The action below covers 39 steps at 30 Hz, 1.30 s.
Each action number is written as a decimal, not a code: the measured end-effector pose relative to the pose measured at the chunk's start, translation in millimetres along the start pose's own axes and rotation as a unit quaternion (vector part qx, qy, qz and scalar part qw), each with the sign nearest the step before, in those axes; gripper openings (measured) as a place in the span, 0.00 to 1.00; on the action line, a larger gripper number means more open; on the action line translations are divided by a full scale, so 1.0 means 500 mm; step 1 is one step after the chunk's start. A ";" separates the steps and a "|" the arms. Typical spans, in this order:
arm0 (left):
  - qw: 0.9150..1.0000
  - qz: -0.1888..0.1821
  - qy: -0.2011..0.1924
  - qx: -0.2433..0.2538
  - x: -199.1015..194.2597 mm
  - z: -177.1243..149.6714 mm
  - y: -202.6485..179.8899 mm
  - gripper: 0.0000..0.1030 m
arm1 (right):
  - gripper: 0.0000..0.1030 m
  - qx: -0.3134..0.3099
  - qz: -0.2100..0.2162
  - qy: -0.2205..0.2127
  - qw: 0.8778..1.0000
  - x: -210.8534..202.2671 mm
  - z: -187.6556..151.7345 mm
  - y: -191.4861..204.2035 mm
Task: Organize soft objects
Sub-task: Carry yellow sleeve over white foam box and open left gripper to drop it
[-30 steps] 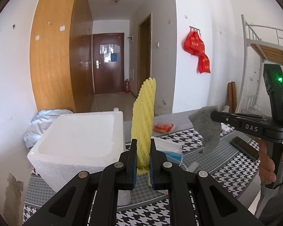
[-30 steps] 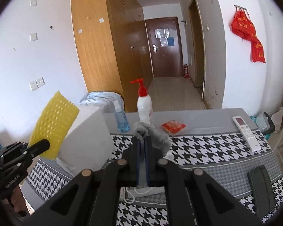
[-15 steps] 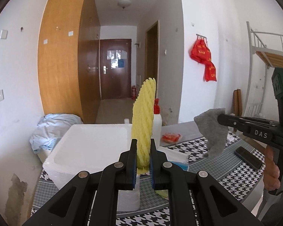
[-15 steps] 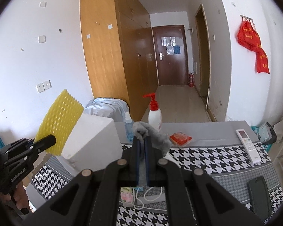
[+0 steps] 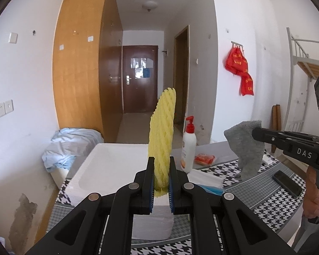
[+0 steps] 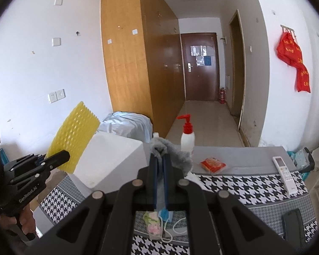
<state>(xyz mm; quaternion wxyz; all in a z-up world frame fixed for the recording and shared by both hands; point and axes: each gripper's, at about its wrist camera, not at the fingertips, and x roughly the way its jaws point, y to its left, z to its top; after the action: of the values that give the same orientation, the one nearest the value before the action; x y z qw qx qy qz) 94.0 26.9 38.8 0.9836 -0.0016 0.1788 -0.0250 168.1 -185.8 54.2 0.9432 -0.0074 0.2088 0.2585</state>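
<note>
My left gripper (image 5: 161, 176) is shut on a yellow foam net sleeve (image 5: 161, 136) that stands upright above the white foam box (image 5: 117, 165). In the right wrist view the same yellow foam net sleeve (image 6: 74, 136) shows at the left, clamped in the left gripper (image 6: 61, 157). My right gripper (image 6: 159, 163) is shut on a grey cloth (image 6: 176, 155), which droops over its right finger. From the left wrist view that grey cloth (image 5: 244, 146) hangs from the right gripper (image 5: 255, 133) over the table.
The houndstooth-covered table (image 6: 234, 187) carries a white pump bottle (image 6: 187, 138), a red packet (image 6: 212, 164), a remote (image 6: 284, 170), a dark phone (image 6: 293, 223) and face masks (image 6: 157, 223). A blue bundle (image 5: 68, 146) lies behind the box.
Both grippers have risen with their loads; the box and table sit lower in both views, and the pump bottle has come into the left wrist view.
</note>
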 end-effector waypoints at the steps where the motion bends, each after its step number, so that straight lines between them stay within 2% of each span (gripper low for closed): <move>1: 1.000 0.003 0.000 0.000 0.000 0.002 0.003 0.11 | 0.07 -0.001 0.002 0.000 1.000 0.002 0.002 0.004; 18: 0.999 0.049 0.006 -0.013 -0.006 0.005 0.047 0.11 | 0.07 -0.020 0.045 -0.002 0.999 0.029 0.020 0.062; 39: 0.999 0.029 0.042 -0.020 0.077 0.012 0.077 0.11 | 0.07 -0.018 0.053 0.005 0.998 0.081 0.040 0.093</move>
<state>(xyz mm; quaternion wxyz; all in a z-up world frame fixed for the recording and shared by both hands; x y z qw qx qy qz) 133.9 63.2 30.4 0.9753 -0.0155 0.2201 0.0070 184.4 -123.4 60.8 0.9268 -0.0142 0.2089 0.3117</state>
